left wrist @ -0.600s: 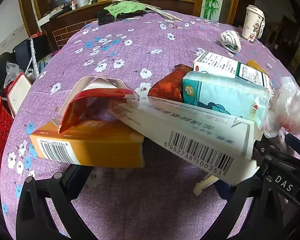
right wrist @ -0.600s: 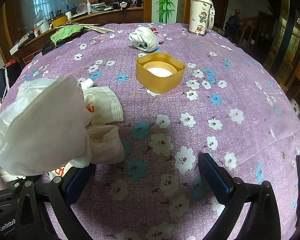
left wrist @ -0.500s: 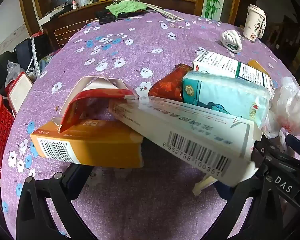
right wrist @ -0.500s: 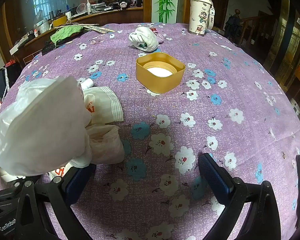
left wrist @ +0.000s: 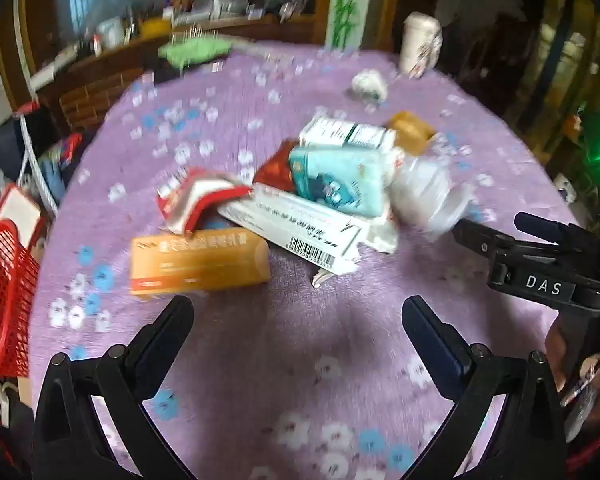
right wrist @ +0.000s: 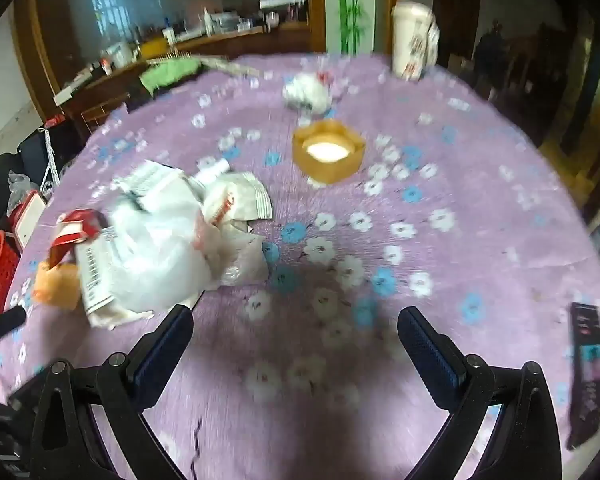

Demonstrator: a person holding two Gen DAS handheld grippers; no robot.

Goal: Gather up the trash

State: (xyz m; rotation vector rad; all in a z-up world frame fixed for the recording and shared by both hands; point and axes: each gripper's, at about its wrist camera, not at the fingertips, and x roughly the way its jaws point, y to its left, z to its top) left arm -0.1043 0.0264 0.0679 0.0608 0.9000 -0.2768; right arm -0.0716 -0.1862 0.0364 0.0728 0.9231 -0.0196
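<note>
Here, the wide-open left gripper (left wrist: 296, 316) is hanging empty nearest the orange box (left wrist: 199, 264), lying crosswise just ahead.

Home dining room, floral-clothed round table (right wrist: 440, 208), cluttered wooden sideboard (right wrist: 204, 46), tumbler (right wrist: 412, 40)
</note>
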